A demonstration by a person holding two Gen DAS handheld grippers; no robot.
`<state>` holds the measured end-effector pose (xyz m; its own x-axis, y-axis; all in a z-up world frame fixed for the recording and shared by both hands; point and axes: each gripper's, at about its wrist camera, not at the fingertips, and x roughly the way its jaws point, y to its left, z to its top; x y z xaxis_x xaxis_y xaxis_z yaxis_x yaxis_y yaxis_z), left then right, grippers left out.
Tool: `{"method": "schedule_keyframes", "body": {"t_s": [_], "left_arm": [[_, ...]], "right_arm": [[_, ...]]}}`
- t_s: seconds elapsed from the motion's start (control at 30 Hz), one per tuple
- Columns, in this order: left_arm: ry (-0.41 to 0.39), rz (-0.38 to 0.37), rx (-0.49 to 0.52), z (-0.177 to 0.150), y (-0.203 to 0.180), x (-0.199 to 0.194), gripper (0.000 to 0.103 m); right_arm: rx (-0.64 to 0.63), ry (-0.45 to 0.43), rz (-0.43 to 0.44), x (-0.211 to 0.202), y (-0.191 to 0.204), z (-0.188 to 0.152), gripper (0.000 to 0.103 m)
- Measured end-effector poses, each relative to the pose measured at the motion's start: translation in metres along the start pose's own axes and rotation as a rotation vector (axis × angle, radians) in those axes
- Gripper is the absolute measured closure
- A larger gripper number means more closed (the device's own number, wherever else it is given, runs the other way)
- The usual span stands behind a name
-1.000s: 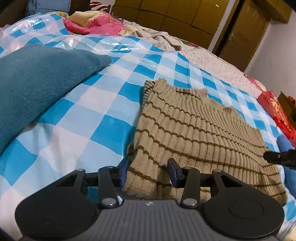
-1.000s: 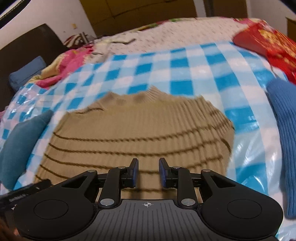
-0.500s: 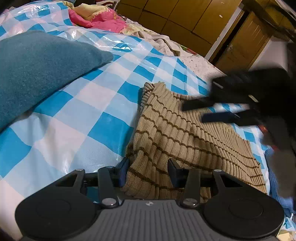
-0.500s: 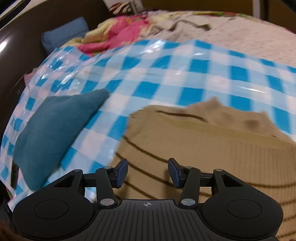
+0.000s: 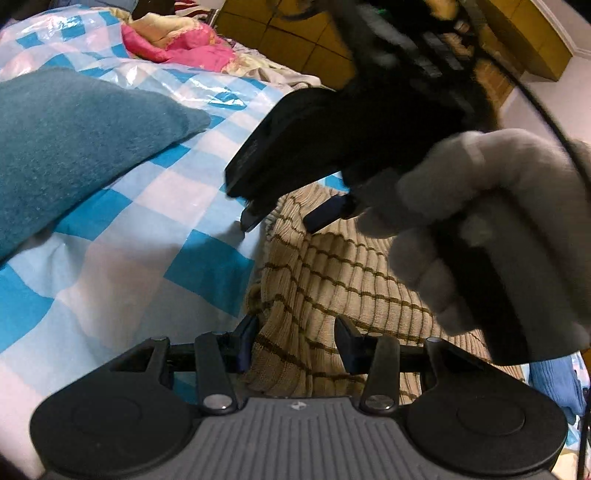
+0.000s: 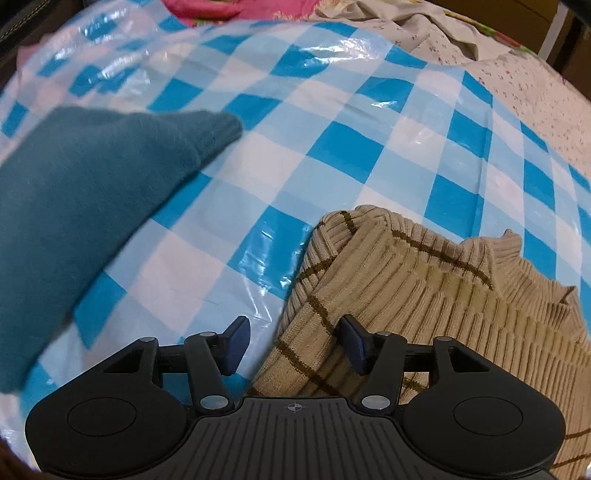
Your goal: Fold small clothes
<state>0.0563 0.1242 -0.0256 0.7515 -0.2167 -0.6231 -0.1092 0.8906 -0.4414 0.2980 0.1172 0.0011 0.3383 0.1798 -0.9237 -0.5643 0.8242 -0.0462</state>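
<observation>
A beige ribbed sweater (image 5: pixel 332 277) with brown stripes lies flat on the blue-and-white checked sheet (image 5: pixel 147 221). My left gripper (image 5: pixel 295 343) is open astride its near left corner; the rumpled hem fills the gap between the jaws. My right gripper (image 5: pixel 280 221), held by a grey-gloved hand (image 5: pixel 480 192), points steeply down over the far left corner. In the right wrist view the right gripper (image 6: pixel 291 343) is open. One pad rests against the folded shoulder of the sweater (image 6: pixel 424 288) and the other hangs over bare sheet (image 6: pixel 332 147).
A teal garment (image 5: pixel 74 147) lies left of the sweater, also seen as the teal garment (image 6: pixel 74 184) in the right wrist view. Pink bedding (image 5: pixel 177 44) is piled at the far end. A blue garment (image 5: pixel 554 380) lies to the right. Wooden cabinets (image 5: pixel 280 26) stand behind.
My right gripper swept left across the sweater to its far left corner and its jaws widened. It and the gloved hand now fill the left wrist view's upper right. My left gripper stayed put.
</observation>
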Motion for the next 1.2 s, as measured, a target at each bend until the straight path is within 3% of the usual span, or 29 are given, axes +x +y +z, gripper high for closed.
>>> {"method": "schedule_keyframes", "body": {"t_s": [0.17,0.27,0.4,0.5,0.77,0.93,1.03,1.2], "left_arm": [[-0.015,-0.017,0.032,-0.003,-0.006,-0.003,0.050],[-0.021,-0.013,0.057,-0.004,-0.009,-0.004,0.050],[-0.026,-0.006,0.080,-0.007,-0.012,-0.006,0.050],[-0.044,-0.008,0.093,-0.009,-0.013,-0.011,0.051],[-0.097,0.000,0.237,-0.018,-0.036,-0.018,0.054],[-0.191,0.021,0.299,-0.023,-0.042,-0.034,0.052],[-0.241,0.055,0.343,-0.026,-0.049,-0.042,0.043],[-0.249,0.130,0.448,-0.032,-0.067,-0.036,0.029]], "right_arm": [[-0.032,0.006,-0.042,0.005,0.002,0.000,0.054],[-0.058,0.002,-0.070,0.004,0.002,-0.002,0.069],[-0.026,-0.016,-0.036,-0.003,-0.008,-0.004,0.084],[0.024,-0.043,0.008,-0.015,-0.020,-0.006,0.089],[0.147,-0.131,0.113,-0.055,-0.066,-0.022,0.091],[0.218,-0.172,0.169,-0.072,-0.098,-0.040,0.092],[0.252,-0.193,0.194,-0.079,-0.114,-0.052,0.092],[0.308,-0.226,0.241,-0.087,-0.136,-0.069,0.092]]}}
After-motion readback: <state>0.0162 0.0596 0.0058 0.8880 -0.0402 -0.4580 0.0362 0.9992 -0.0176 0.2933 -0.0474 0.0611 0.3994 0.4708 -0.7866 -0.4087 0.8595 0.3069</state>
